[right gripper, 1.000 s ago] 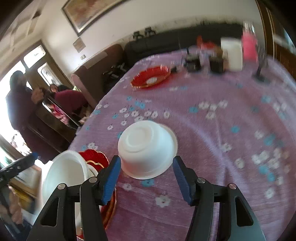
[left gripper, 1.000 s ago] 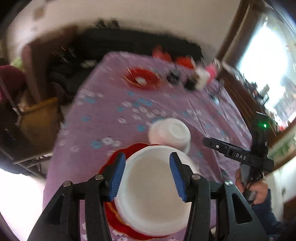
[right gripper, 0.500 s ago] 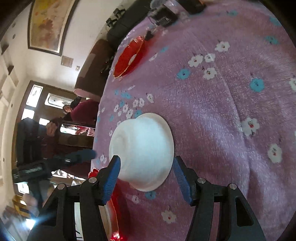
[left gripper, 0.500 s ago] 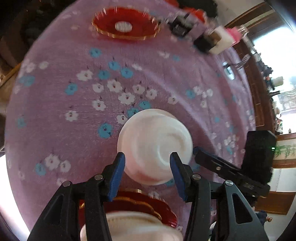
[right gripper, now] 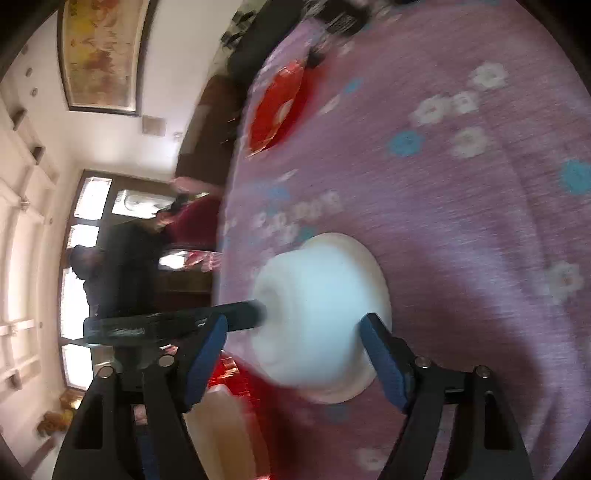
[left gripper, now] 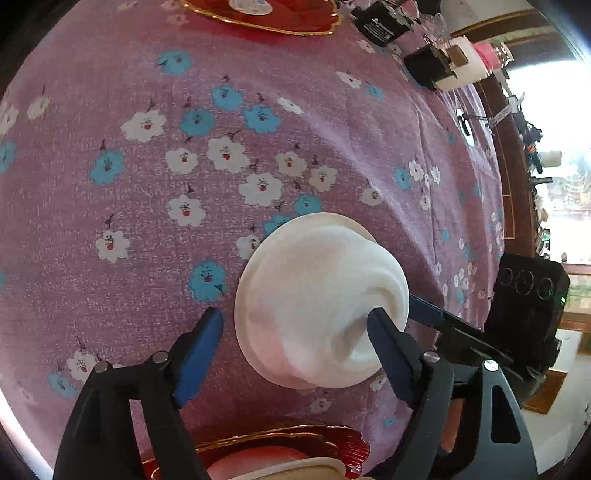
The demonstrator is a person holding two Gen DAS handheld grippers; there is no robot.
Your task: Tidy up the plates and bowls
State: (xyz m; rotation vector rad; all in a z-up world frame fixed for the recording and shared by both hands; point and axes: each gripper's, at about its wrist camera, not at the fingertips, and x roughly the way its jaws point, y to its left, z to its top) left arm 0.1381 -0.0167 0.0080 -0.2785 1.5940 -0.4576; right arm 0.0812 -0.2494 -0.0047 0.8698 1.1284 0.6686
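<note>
Purple floral cloth (left gripper: 332,122), upturned white bowl (left gripper: 317,302), both grippers just widened, unclenched.

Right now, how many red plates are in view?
2. One red plate sits at the table's far end; the other red plate lies near the grippers, a white bowl on it, beside the upside-down bowl. Others may be hidden.

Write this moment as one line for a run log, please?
left tongs: opening, astride upside-down white bowl | right tongs: opening, astride same bowl | bowl: on purple tablecloth | lifted: no
</note>
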